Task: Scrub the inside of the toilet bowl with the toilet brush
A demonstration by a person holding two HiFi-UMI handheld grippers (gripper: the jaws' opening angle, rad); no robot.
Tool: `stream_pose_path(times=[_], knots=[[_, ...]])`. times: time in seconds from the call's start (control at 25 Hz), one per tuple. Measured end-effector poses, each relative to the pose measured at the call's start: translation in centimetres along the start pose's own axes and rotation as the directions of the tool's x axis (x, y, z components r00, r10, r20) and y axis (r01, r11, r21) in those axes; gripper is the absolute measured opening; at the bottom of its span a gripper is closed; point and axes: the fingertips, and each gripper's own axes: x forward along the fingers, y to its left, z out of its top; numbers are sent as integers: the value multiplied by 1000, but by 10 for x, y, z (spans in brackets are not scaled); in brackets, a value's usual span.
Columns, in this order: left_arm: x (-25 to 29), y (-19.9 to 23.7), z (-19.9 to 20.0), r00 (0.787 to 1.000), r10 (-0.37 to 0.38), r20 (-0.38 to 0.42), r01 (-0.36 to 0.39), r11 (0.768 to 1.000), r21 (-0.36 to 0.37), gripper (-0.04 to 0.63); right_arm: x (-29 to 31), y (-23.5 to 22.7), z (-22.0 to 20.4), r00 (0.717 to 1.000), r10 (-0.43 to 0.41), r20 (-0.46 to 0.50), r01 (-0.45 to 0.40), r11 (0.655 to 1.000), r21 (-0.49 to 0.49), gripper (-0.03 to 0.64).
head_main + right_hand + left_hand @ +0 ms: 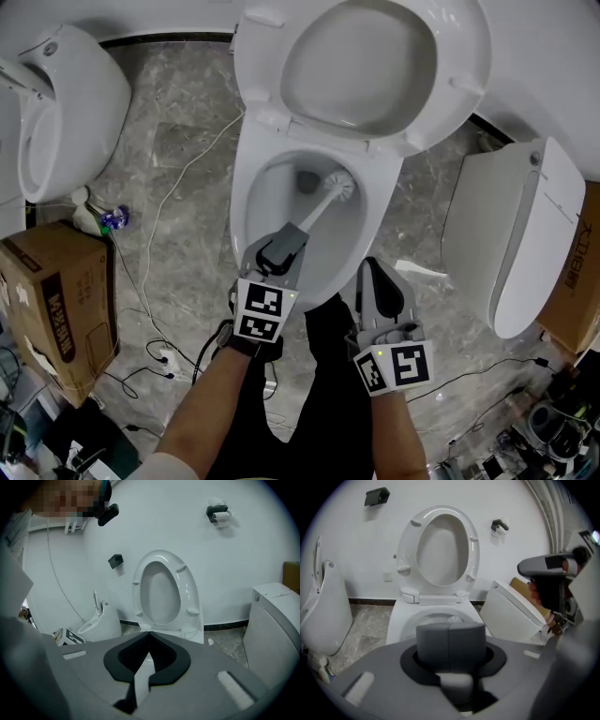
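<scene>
Bristles of the toilet brush [328, 199] sit low inside the toilet bowl [246, 192], near the drain, and the white shaft runs toward 7 o'clock into the left gripper [279, 251]. That gripper's jaws are clamped on the brush's grey handle, which shows squarely between them in the left gripper view. Right gripper [380, 286] hangs just outside the bowl's rim at 5 o'clock, jaws pressed together with nothing between them. Raised seat [450, 103] stands at 12 o'clock. A cardboard box [56, 309] lies at 8 o'clock and a second toilet [525, 234] at 3 o'clock.
</scene>
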Motion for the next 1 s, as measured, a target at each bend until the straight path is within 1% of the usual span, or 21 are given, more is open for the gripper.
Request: stream_pose_path(times=[0.12, 0.2, 0.36, 0.48, 0.56, 0.68, 0.88, 1.0], knots=[[-26, 0, -6, 1000, 21, -14, -21, 1000, -14, 155, -9, 10, 9, 1000, -6, 8, 6, 1000, 15, 12], [-45, -2, -12, 999, 22, -33, -23, 1000, -19, 155, -15, 18, 14, 1000, -11, 15, 11, 1000, 15, 12], [-81, -4, -28, 997, 22, -75, -22, 1000, -5, 155, -30, 38, 18, 999, -23, 26, 22, 1000, 12, 12], [-94, 3, -38, 994, 32, -101, -31, 999, 5, 155, -39, 52, 17, 999, -31, 36, 30, 999, 21, 12], [-89, 7, -45, 992, 32, -121, -31, 999, 15, 155, -40, 58, 15, 999, -29, 38, 29, 1000, 13, 12], [-66, 12, -53, 989, 35, -144, -33, 999, 16, 155, -33, 56, 0, 999, -25, 36, 25, 1000, 1, 12], [-28, 9, -66, 978, 33, -207, -31, 999, 10, 155, -14, 34, -18, 999, -22, 23, 22, 1000, 6, 12], [-11, 7, -71, 977, 10, -213, -10, 1000, 0, 155, -1, 25, -22, 1000, -12, 22, 12, 1000, -2, 12]])
